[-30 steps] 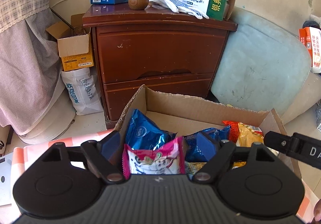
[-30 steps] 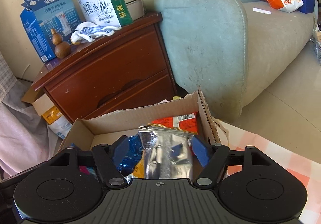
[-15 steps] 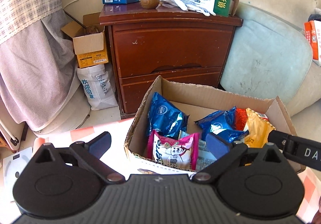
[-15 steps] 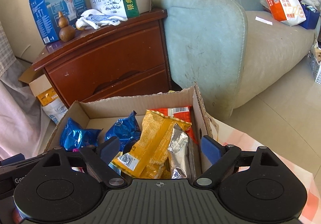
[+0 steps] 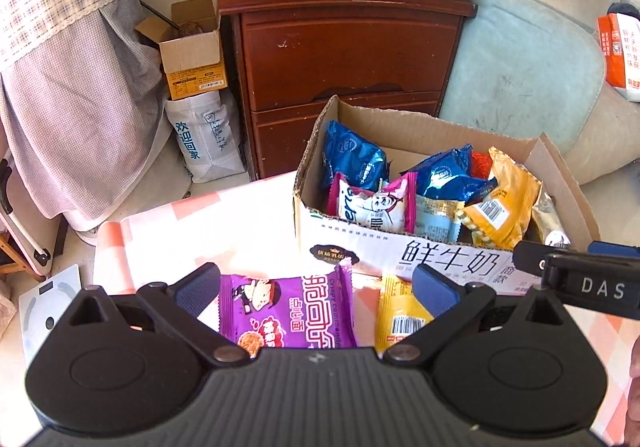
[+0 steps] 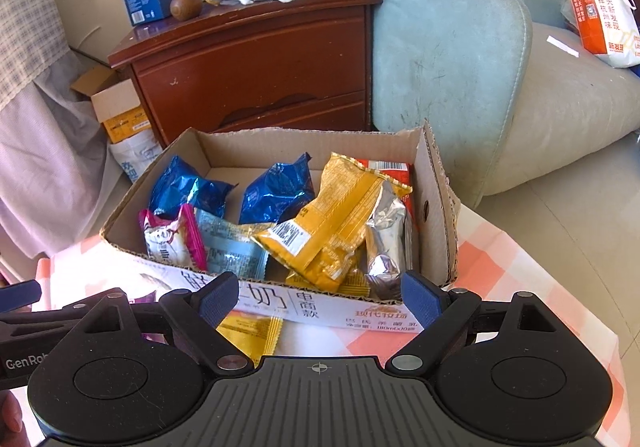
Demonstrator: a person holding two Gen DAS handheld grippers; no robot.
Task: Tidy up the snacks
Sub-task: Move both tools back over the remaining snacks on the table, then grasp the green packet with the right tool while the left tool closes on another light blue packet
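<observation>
— Your left gripper [image 5: 316,285] and right gripper [image 6: 318,295]?
— Both spread wide, just opened, gripping nothing.
— Snacks?
— Purple packet [image 5: 286,313] on the checked cloth [image 5: 224,223]; others fill the cardboard box [image 6: 434,207].

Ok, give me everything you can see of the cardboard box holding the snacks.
The cardboard box is a shallow, open-topped brown carton with torn, ragged rims and no lid. Its white front wall carries large black Chinese print and a small logo. It sits flat on the pink checked tablecloth, in front of the wooden cabinet. Inside lie two blue foil packets, a pink-edged packet, a pale blue one, a yellow packet, a silver one and a red one. Neither set of tongs touches it.
</observation>
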